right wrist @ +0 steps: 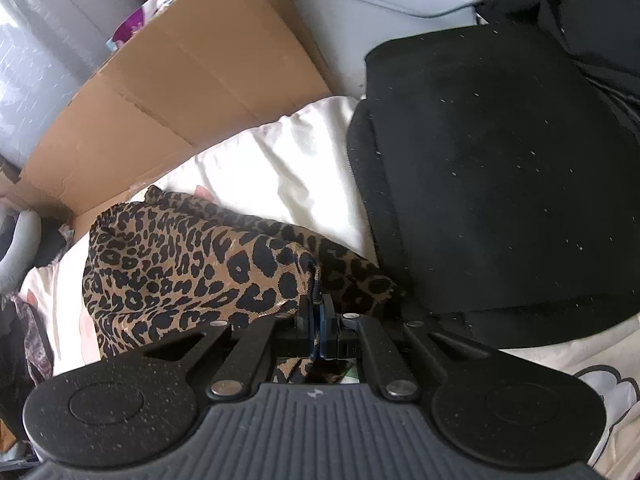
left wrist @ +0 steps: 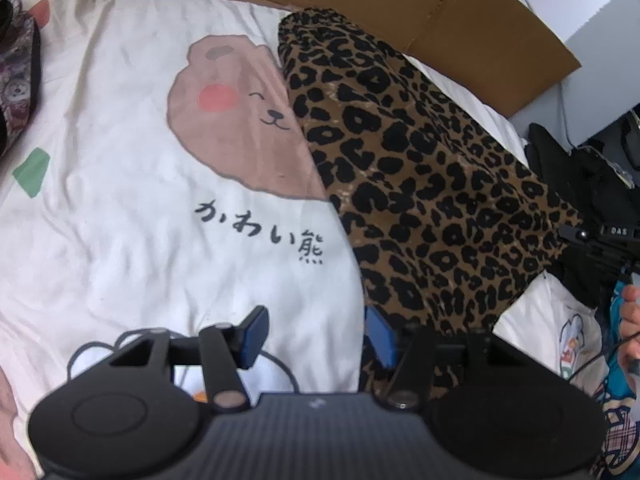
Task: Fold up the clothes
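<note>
A leopard-print garment (left wrist: 420, 176) lies as a long folded strip across a white bear-print sheet (left wrist: 120, 184). My left gripper (left wrist: 316, 336) hangs open just above the sheet at the strip's near end, its right blue pad (left wrist: 380, 336) against the cloth's edge, with nothing between the jaws. In the right wrist view the leopard-print garment (right wrist: 180, 272) bunches up toward me, and my right gripper (right wrist: 316, 320) is shut on a raised corner of it. The right gripper's body and a person's hand (left wrist: 630, 320) show at the far right of the left wrist view.
A flattened cardboard box (right wrist: 180, 80) stands behind the bed. A folded black garment (right wrist: 500, 168) rests on the sheet to the right of the leopard cloth. A dark patterned cloth (left wrist: 20, 76) lies at the far left edge.
</note>
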Motion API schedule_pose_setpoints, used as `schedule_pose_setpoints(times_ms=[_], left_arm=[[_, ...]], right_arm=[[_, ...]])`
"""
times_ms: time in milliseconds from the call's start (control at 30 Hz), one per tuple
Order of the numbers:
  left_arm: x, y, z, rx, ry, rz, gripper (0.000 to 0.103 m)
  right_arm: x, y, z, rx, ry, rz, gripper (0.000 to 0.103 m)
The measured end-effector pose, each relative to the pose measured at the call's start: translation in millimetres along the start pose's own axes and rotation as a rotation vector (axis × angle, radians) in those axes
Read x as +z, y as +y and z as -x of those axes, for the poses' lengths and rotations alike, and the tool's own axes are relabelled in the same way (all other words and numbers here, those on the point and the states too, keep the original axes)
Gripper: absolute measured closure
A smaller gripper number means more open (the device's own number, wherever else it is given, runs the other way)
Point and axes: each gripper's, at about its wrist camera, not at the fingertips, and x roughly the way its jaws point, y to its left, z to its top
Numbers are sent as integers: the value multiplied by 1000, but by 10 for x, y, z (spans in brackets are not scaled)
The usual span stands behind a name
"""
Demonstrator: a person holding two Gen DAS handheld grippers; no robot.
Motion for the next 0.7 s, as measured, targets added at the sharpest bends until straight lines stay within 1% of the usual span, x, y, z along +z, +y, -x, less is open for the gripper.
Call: schedule_pose_setpoints(times_ms=[133, 233, 367, 600, 700], left_arm=[[-12, 94, 57, 0, -2, -39, 46], [49, 124, 65, 8, -2, -62, 46], [271, -131, -77, 35, -5, -93, 46], [637, -346, -72, 57, -15, -158, 46], [818, -455, -106, 69, -13, -174, 46]], right_arm=[[-37, -96, -58, -3, 14, -13, 103], [-66, -166, -99, -9, 22, -24, 103], [-73, -250, -93, -15, 16, -58, 103], [-118, -515, -110, 6, 42, -176, 101], [-157, -550, -62, 25, 34, -190, 99]])
